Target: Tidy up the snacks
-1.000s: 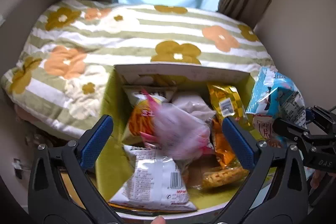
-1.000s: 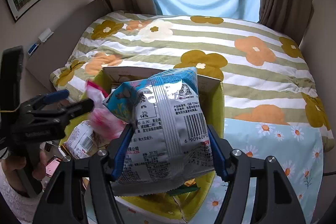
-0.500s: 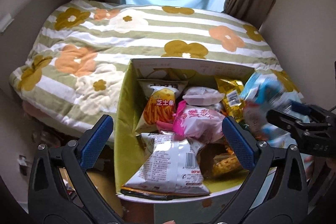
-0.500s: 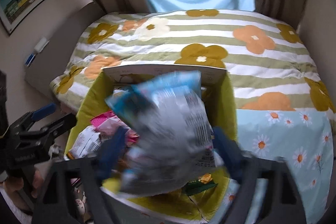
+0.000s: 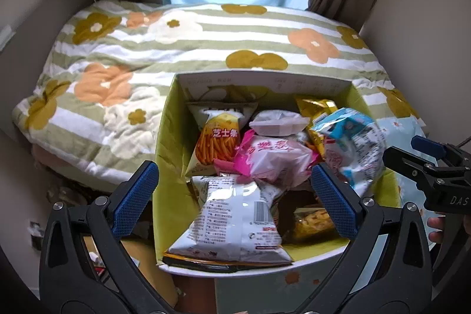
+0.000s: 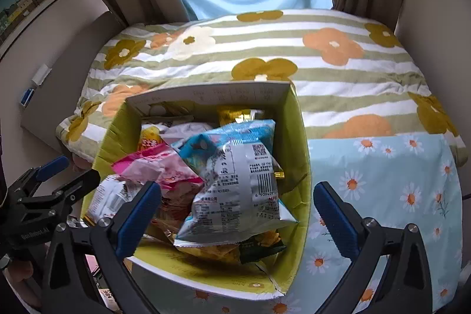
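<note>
1. My right claw (image 6: 237,221) is released, its two blue pads wide apart with nothing between them; the blue and silver bag (image 6: 235,181) lies free in front of it, on top of the other snacks in the cardboard box (image 6: 300,167)
2. My left claw (image 5: 235,196) is also released and empty, and it hovers over the near side of the same box
3. In the box I see also a pink bag (image 5: 273,155), a white bag with barcode (image 5: 235,219) and an orange bag of cheese sticks (image 5: 217,137), all in a loose pile
4. I judge the blue and silver bag is light and puffy, full of air, with a smooth film that can slip between the pads
5. The content is probably fragile, so a hard squeeze on the middle may crush it
6. The better place to take hold is, I think, the flat sealed edge at top or bottom, where the film is stiff and folded
</note>
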A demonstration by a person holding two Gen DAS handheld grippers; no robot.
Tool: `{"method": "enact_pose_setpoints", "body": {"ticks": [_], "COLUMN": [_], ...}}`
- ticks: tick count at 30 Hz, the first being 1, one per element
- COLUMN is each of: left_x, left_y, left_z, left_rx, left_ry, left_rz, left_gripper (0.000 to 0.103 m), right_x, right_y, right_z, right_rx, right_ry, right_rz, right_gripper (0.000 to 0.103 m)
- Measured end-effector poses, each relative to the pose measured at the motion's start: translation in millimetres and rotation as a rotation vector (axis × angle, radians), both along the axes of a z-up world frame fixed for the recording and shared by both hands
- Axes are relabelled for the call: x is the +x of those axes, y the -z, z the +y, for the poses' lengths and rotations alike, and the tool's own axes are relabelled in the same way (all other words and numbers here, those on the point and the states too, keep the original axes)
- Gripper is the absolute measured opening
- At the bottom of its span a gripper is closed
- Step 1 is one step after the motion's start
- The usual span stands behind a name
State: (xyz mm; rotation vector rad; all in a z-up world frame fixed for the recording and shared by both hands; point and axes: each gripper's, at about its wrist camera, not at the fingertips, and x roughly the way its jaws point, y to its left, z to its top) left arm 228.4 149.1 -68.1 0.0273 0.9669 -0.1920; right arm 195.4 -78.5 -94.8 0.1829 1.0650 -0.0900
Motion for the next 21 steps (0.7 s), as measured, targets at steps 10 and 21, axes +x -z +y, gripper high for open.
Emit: {"method": "enact_pose_setpoints", "body": {"ticks": [10, 21], "left_x": [-57.8, -193.0], "left_y": [-68.2, -127.8], "left_z": [-40.7, -116.7], "left_rx": [0.005, 0.013], "left_ry": [0.002, -0.011], "left_rz": [-0.163, -0.386], "left_gripper": [0.103, 0.103], "right_x": [-58.1, -204.4], "right_y": [-82.0, -169.0], "right_z": [-23.5, -71.8], "right_rx": [-0.062, -0.283], "right_ry": [0.016, 0.073], "right_rz": [-0.186, -0.369], "right_gripper": [0.103, 0.103]}}
